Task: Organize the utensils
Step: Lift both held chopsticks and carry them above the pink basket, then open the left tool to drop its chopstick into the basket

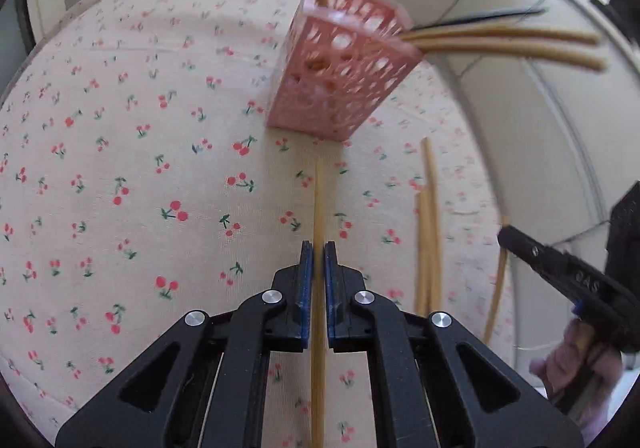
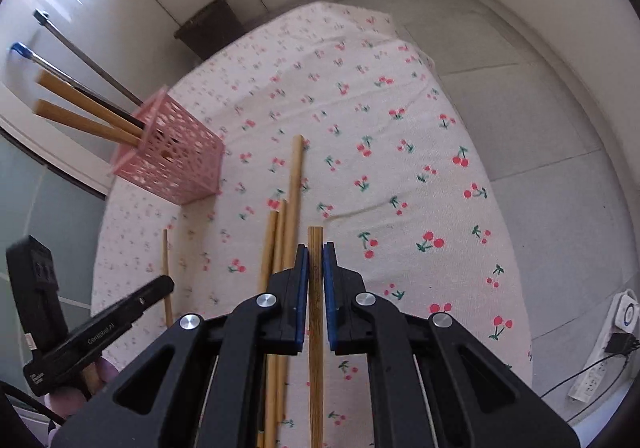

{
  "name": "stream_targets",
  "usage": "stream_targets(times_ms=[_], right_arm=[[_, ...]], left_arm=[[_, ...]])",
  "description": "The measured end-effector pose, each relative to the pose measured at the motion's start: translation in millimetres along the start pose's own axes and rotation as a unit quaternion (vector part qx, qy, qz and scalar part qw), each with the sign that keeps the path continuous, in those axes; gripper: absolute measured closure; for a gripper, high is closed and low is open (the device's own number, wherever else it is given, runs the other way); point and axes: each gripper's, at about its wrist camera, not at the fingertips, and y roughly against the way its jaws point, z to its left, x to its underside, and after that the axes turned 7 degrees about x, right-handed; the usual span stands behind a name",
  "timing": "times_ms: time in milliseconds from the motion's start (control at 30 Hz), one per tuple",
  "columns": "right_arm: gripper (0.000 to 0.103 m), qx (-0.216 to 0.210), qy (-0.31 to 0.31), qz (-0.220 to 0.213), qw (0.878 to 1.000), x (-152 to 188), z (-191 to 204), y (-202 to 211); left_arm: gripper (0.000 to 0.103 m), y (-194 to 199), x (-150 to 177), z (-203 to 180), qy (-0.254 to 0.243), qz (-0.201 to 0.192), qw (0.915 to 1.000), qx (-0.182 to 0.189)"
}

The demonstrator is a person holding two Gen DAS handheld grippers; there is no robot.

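A pink perforated holder [image 1: 340, 76] stands on the cherry-print tablecloth [image 1: 140, 168] with several wooden chopsticks [image 1: 508, 42] and dark utensils in it; it also shows in the right wrist view [image 2: 172, 160]. My left gripper [image 1: 319, 248] is shut on a wooden chopstick [image 1: 319, 204] that points toward the holder. My right gripper [image 2: 315, 250] is shut on another wooden chopstick [image 2: 315, 288] above the cloth. Loose chopsticks [image 2: 286, 216] lie on the cloth left of the right gripper; they show in the left wrist view [image 1: 430, 228] too.
The round table's edge [image 2: 516, 288] drops to a grey floor on the right. A power strip [image 2: 600, 364] lies on the floor. A dark bin [image 2: 212, 28] stands behind the table. Each gripper shows in the other's view, the right one [image 1: 560, 268] and the left one [image 2: 100, 332].
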Motion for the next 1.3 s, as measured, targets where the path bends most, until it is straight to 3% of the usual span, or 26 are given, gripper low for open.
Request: stream_targets(times_ms=[167, 367, 633, 833, 1033, 1200, 1300], right_arm=[[0.095, -0.017, 0.012, -0.037, 0.999, 7, 20, 49], [0.095, -0.040, 0.022, -0.080, 0.996, 24, 40, 95], [0.095, -0.057, 0.050, -0.144, 0.987, 30, 69, 151], [0.095, -0.085, 0.043, -0.201, 0.975, 1, 91, 189], [0.095, -0.101, 0.023, -0.275, 0.956, -39, 107, 221], [0.095, -0.100, 0.000, -0.316, 0.944, -67, 110, 229], [0.095, -0.097, -0.009, -0.321, 0.942, -78, 108, 224]], left_arm=[[0.098, 63, 6, -10, -0.048, -0.045, 0.9976, 0.022], [0.098, 106, 18, -25, -0.060, -0.092, 0.9936, 0.026], [0.098, 153, 16, -42, -0.079, -0.152, 0.9852, -0.004], [0.098, 185, -19, -58, -0.080, -0.203, 0.9759, 0.002], [0.098, 211, -70, -83, -0.087, -0.275, 0.9576, -0.002], [0.098, 205, -108, -100, -0.083, -0.322, 0.9429, -0.021], [0.098, 191, -125, -104, -0.082, -0.329, 0.9400, -0.036]])
